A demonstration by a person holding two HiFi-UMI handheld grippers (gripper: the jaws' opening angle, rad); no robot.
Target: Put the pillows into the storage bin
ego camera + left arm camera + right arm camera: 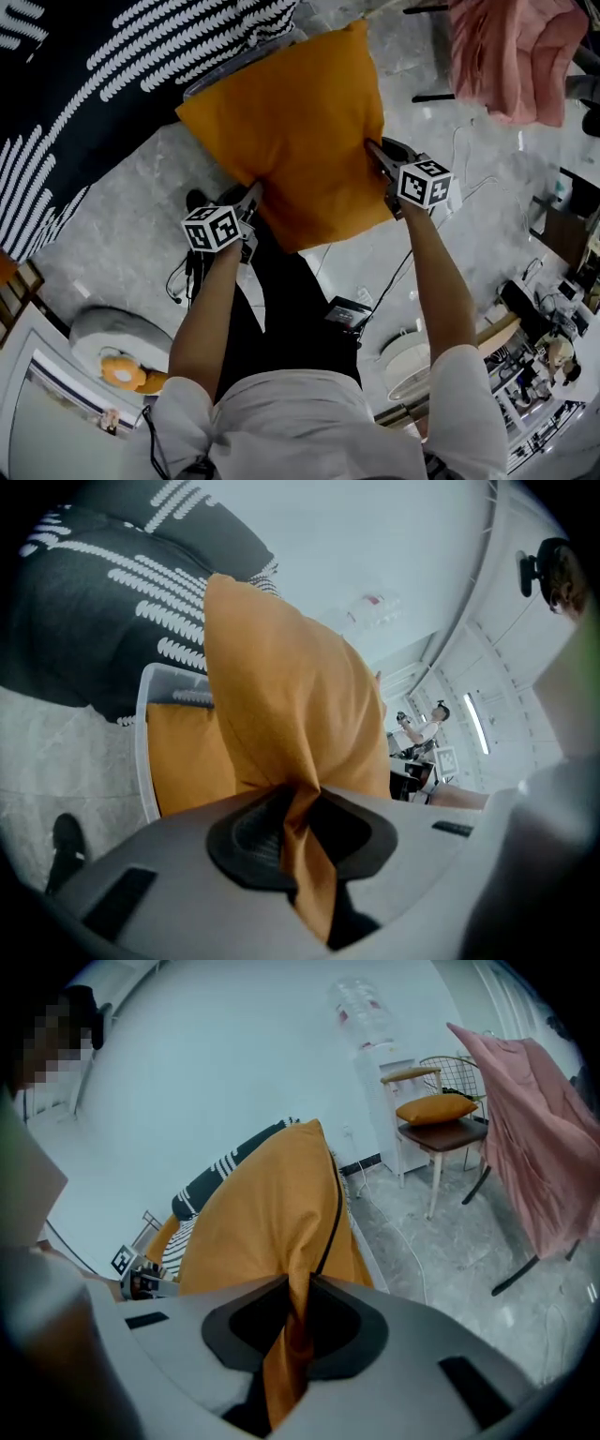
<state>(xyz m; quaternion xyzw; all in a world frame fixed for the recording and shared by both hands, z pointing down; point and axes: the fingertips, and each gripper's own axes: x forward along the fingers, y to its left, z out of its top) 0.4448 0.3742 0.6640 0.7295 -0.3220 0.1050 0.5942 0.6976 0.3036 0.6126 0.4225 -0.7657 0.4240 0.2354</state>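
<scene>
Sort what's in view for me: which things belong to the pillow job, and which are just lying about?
Job:
- orange pillow, pinched by the left gripper and the right gripper
- storage bin, with a second orange pillow inside
- chair pillow, probably still to go

Lying about:
- pink cloth
- floor cables
- striped cushion, unless it goes in too

Orange pillow (295, 131); black cushion (75, 84), white dashes; pink cloth (516, 56).
</scene>
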